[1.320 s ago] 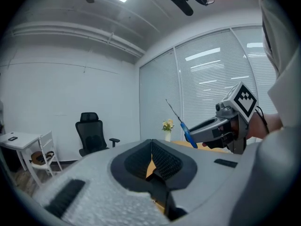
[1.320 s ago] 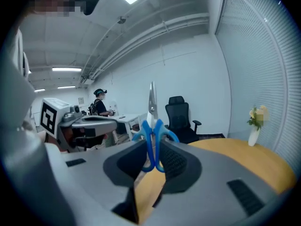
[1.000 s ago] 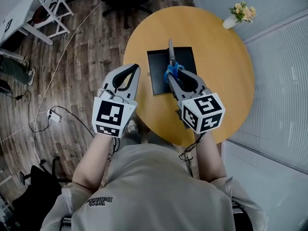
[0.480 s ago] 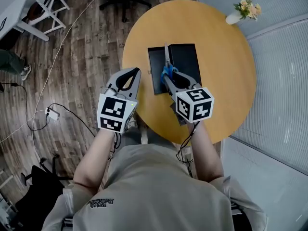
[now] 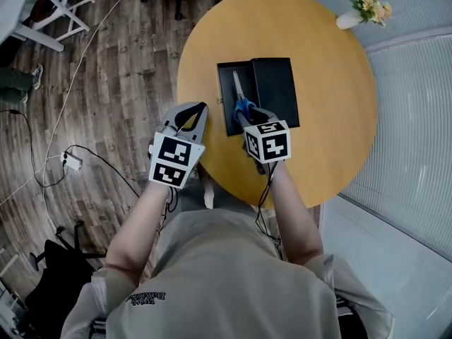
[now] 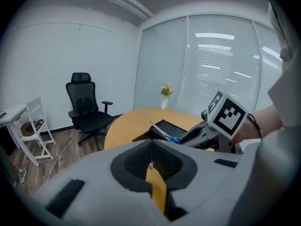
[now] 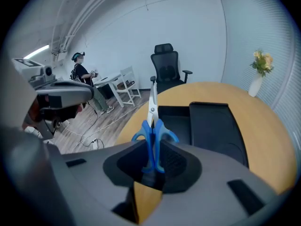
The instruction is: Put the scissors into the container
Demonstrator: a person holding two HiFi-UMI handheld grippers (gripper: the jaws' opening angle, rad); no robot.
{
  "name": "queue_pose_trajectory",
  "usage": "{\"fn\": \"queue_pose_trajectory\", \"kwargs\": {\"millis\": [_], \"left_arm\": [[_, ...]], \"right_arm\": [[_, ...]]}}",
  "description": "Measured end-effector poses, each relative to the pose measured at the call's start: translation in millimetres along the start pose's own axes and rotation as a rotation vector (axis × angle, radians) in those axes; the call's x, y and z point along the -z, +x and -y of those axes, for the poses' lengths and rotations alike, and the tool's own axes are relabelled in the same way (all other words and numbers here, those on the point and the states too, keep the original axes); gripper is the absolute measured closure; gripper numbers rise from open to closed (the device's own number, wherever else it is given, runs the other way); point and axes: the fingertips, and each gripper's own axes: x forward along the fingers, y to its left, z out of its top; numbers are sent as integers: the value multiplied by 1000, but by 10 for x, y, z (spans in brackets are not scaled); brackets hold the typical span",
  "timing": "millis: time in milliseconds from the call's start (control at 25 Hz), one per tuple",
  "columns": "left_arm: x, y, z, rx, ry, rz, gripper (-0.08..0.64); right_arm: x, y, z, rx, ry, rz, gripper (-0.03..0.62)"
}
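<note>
The scissors (image 5: 239, 94) have blue handles and steel blades that point away from me. My right gripper (image 5: 246, 114) is shut on their handles and holds them over the narrow left section of the black container (image 5: 277, 83) on the round wooden table (image 5: 325, 104). In the right gripper view the scissors (image 7: 152, 126) stand up between the jaws, with the container (image 7: 214, 121) just beyond. My left gripper (image 5: 200, 107) hangs at the table's left edge, shut with nothing in it. The left gripper view shows the scissors (image 6: 165, 133) and the container (image 6: 162, 124) off to the right.
A white vase of flowers (image 5: 361, 11) stands at the table's far right edge. A black office chair (image 6: 87, 108) sits beyond the table, white furniture (image 5: 51, 14) at far left, and cables (image 5: 67, 162) on the wood floor. A person (image 7: 85, 79) stands in the background.
My right gripper has carried the scissors forward and left, from the container's near edge to over its left section. The left gripper has barely moved.
</note>
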Motion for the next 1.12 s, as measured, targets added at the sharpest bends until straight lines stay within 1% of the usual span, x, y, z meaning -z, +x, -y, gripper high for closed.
{"fn": "queue_pose_trajectory", "kwargs": {"millis": [160, 360, 480, 560, 640, 760, 920, 1120], "left_arm": [[186, 116, -41, 16, -24, -43, 538], [368, 166, -74, 26, -79, -83, 538], [495, 242, -63, 37, -82, -108, 538], [564, 266, -68, 42, -81, -121, 538], [617, 275, -84, 44, -90, -128, 538], [665, 279, -99, 47, -107, -132, 538], [680, 297, -98, 53, -109, -129, 538], [727, 321, -110, 57, -124, -130, 538]], "right_arm": [[143, 200, 32, -19, 84, -57, 495], [330, 361, 124, 9, 125, -125, 495], [422, 438, 154, 8, 149, -163, 495], [471, 486, 140, 6, 186, -192, 495], [515, 530, 151, 23, 213, -223, 495], [525, 557, 181, 57, 210, -258, 495], [552, 570, 253, 92, 220, -282, 495], [605, 621, 246, 103, 199, -329, 495]]}}
